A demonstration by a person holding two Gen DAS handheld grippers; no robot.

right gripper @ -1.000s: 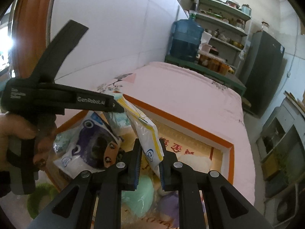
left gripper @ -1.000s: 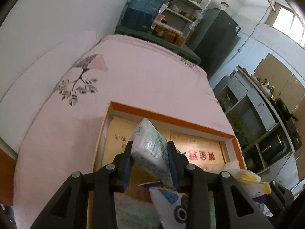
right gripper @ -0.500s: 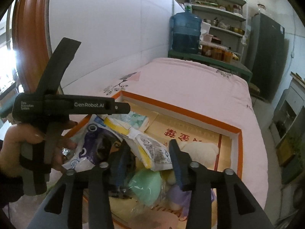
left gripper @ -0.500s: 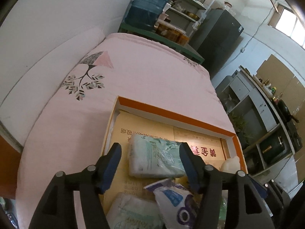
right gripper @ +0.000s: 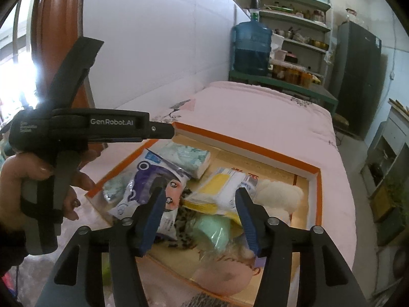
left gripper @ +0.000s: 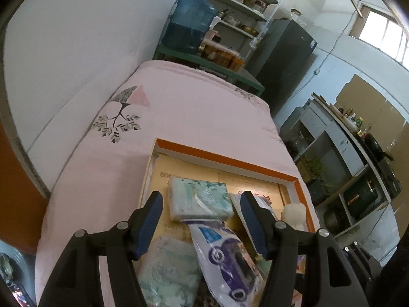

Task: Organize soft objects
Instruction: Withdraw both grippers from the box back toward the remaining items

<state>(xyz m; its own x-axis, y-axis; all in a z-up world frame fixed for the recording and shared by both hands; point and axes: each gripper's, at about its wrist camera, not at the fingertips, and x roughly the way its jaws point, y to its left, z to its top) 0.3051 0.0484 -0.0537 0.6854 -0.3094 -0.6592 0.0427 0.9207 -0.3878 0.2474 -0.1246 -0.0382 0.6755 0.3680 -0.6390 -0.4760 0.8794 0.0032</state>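
I read "GenRobot.AI" on left gripper [right gripper: 163,131], jaws spread, empty; right gripper [right gripper: 200,204] opening, angled down over yellow pack [right gripper: 222,192].

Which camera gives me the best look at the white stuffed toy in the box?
The right wrist view. There the white stuffed toy shows most of its fluffy body at the right side of the orange-rimmed box, beside the yellow and white packet. In the left wrist view only a small white part shows by the box's right rim.

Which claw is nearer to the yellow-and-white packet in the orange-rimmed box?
Right. The right claw, jaws opening, hangs just above the yellow-and-white packet, which lies free between its fingers. The left claw is off to the side, over the green tissue pack.
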